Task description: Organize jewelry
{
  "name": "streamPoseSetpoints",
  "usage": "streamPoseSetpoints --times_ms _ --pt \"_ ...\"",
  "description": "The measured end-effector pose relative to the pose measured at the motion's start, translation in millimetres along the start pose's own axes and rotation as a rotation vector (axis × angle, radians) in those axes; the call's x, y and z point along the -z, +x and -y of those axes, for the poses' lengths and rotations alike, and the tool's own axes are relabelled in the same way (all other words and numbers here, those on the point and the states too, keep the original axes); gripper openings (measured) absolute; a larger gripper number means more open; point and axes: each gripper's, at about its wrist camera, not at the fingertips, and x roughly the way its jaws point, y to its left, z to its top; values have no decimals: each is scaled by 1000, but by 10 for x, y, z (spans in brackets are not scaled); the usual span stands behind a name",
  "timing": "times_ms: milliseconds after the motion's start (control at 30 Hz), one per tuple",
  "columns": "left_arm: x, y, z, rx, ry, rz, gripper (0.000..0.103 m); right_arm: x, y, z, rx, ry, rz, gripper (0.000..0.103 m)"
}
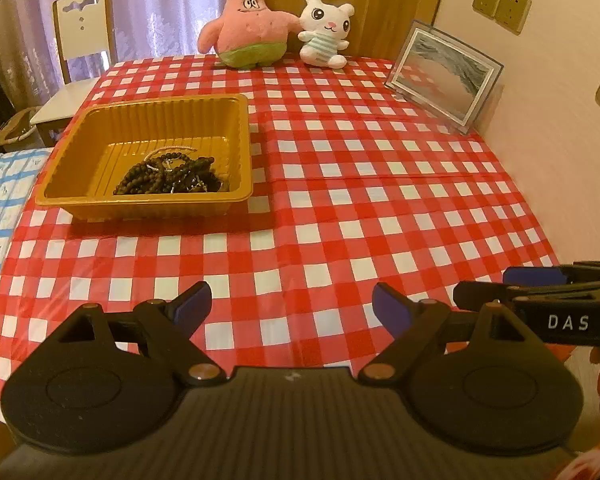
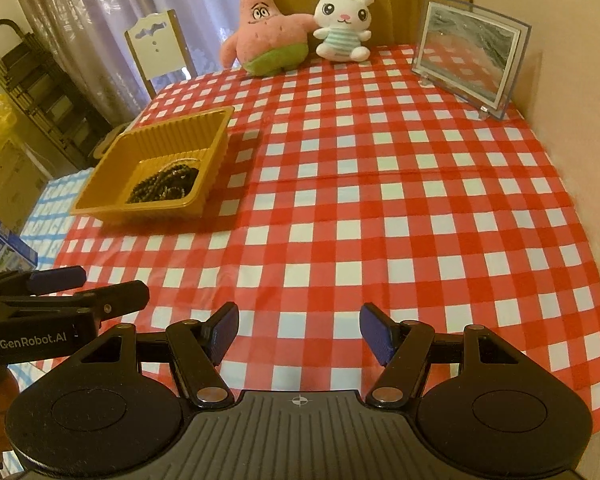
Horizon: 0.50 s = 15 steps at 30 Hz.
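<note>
Tray: we see the gold tray [image 1: 148, 200] at left of frame on the checked tabletop [image 1: 360, 208], dark bead jewelry [image 1: 172, 178] heaped inside.
Left claw [image 1: 292, 308]: we hold it spread apart, empty.
Right claw [image 2: 299, 332]: likewise spread, empty, low centre.

One tray, two plush toys, one frame, two grippers

One gold tray [image 1: 148, 196] sits on the one checked worktop [image 1: 360, 200], holding a single tangled heap of dark bead strands [image 1: 172, 176]; the number of strands cannot be told. Beyond the tray stand two plush toys, one pink star [image 1: 248, 24] and one white bunny [image 1: 326, 28], and to their right one clear picture frame [image 1: 444, 76]. One white chair [image 1: 82, 28] stands behind the tray. Two grippers show, left [image 1: 290, 308] and right [image 2: 298, 332], each with two blue-padded jaws.
</note>
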Motion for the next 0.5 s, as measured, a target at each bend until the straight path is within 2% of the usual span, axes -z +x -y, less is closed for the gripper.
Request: streamPoseSetpoints --times_ms 500 --pt "11 -1 -1 7 4 1 86 -16 -6 13 5 -6 4 67"
